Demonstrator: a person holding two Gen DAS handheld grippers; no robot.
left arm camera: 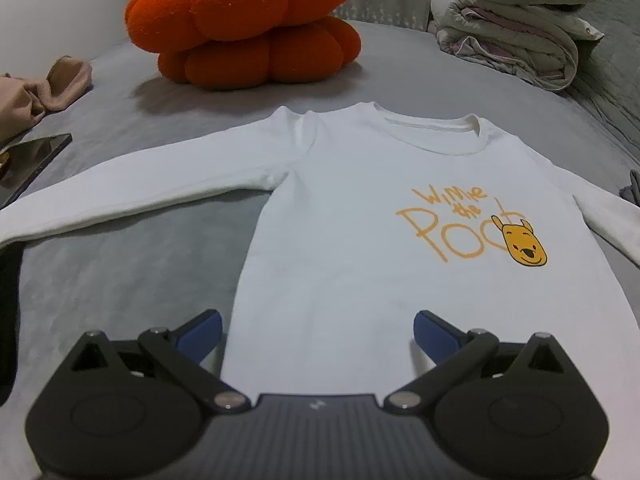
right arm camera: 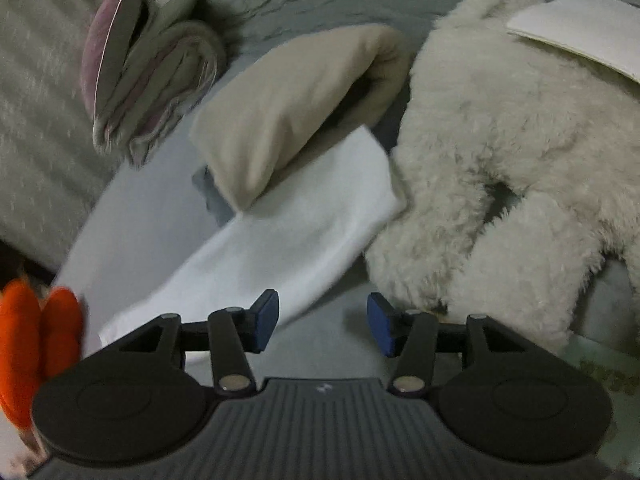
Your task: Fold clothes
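Note:
A white long-sleeved shirt (left arm camera: 360, 208) with an orange "Winnie the Pooh" print lies flat, front up, on the grey bed (left arm camera: 120, 280), both sleeves spread out. My left gripper (left arm camera: 316, 336) is open and empty, hovering over the shirt's lower left hem. In the right wrist view, one white sleeve (right arm camera: 288, 232) of the shirt runs diagonally across the bed, its far end under a beige folded cloth (right arm camera: 288, 108). My right gripper (right arm camera: 323, 324) is open and empty, just past the sleeve's near edge.
An orange pumpkin plush (left arm camera: 244, 24) sits beyond the shirt's collar. A folded quilt with a purple pillow (left arm camera: 520, 28) lies at the back right. A dark tablet (left arm camera: 28, 160) and beige cloth (left arm camera: 52, 84) lie left. A white fluffy plush (right arm camera: 512, 152) lies right of the sleeve.

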